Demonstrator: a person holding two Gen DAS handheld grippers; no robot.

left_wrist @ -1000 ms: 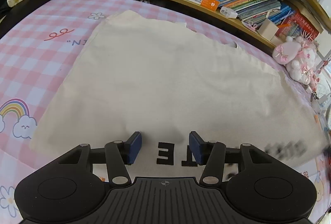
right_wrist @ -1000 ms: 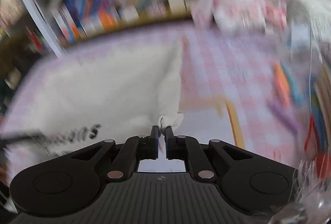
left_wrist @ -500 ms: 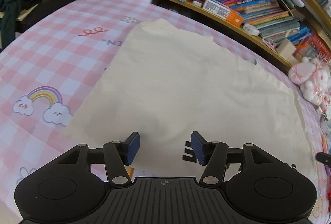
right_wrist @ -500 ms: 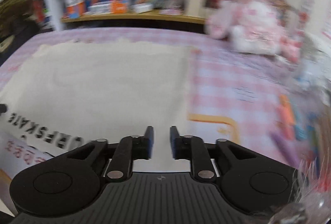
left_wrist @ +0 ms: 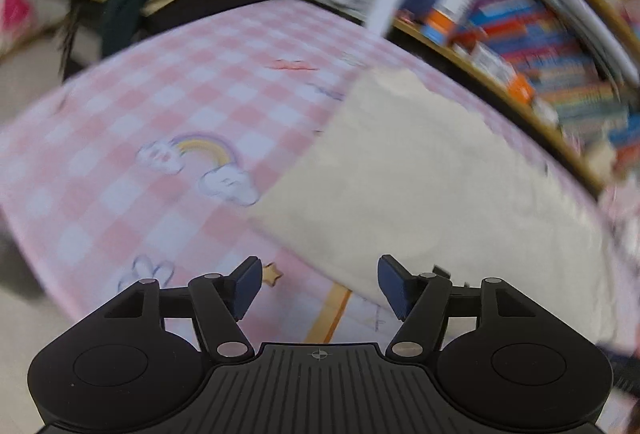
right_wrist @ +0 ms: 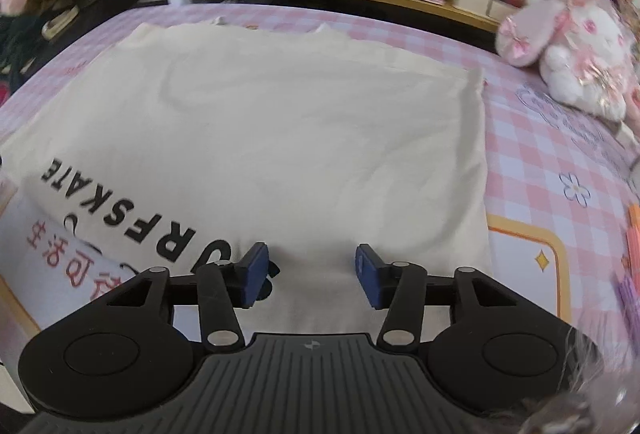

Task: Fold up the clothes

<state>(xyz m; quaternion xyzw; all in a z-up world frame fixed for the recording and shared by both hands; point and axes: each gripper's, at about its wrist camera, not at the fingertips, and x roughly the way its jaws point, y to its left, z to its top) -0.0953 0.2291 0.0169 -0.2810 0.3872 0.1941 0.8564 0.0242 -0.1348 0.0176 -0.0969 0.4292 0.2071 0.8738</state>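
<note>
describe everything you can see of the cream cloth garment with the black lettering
The cream cloth garment lies spread flat on the pink checked tablecloth, lightly creased and looking like soft cotton. Its near edge is folded over, so black block lettering reads upside down along the near left. Nothing grips it: the right gripper hangs open over its near edge, and the left gripper is open by its near left corner.

Cream garment (right_wrist: 304, 137) with black lettering on pink-and-white checked cloth (left_wrist: 168, 121); blue-padded black jaws.
</note>
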